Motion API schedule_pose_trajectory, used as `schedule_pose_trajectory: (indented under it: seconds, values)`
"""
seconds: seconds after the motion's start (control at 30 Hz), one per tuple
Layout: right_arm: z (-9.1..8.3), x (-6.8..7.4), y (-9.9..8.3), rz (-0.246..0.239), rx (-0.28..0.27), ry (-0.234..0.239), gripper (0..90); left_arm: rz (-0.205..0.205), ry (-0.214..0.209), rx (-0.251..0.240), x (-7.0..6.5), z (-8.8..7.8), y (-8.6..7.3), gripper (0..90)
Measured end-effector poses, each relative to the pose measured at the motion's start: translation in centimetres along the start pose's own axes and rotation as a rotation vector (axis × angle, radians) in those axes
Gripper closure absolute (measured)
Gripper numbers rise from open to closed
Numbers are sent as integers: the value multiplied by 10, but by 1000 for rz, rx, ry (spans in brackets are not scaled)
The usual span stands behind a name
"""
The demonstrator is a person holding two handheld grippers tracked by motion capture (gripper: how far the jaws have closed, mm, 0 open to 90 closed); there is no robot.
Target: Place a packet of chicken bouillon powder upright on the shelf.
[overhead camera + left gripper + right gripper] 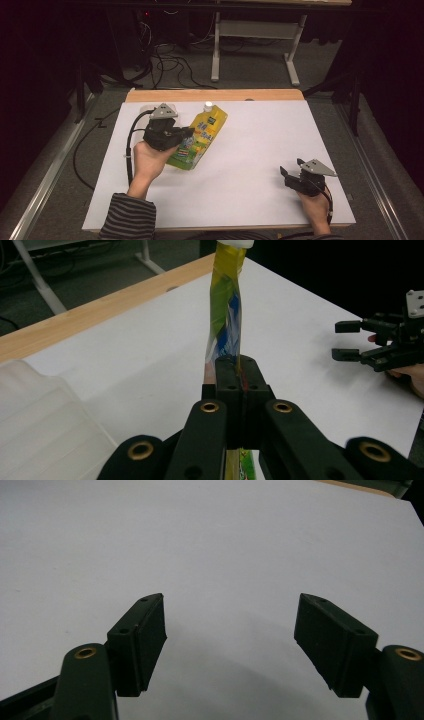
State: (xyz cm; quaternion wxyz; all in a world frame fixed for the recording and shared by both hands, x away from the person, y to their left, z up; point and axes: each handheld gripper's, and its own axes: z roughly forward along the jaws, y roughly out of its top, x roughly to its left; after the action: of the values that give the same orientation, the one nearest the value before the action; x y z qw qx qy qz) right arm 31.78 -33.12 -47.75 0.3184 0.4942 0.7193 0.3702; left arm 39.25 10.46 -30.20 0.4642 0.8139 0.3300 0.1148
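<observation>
Two grippers are at work on a white table (250, 165). The left gripper (186, 132) has its jaws squeezed tight on the edge of a yellow drink pouch (200, 140), which sits on the far left part of the table with its white cap (208, 106) pointing away. The right gripper (288, 172) waits near the front right, jaws wide apart and holding nothing. I think the pouch is being picked up or moved. Keep the squeeze firm and go slowly, because the pouch looks thin and floppy and could slip or bend.
</observation>
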Motion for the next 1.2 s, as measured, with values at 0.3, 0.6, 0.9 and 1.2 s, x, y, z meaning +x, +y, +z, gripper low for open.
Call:
schedule_pose_trajectory:
  seconds: [0.3,0.6,0.9,1.2]
  values:
    - [0,1,0,-2,6,-3,294,-5,43,-12,13,-13,-2,900]
    - [0,1,0,-3,5,-1,294,-35,125,-36,33,-30,-6,900]
    - [1,1,0,-8,11,-4,294,-34,174,-61,46,-44,-6,900]
    - [1,1,1,-7,16,-6,295,-33,212,-74,55,-45,-1,900]
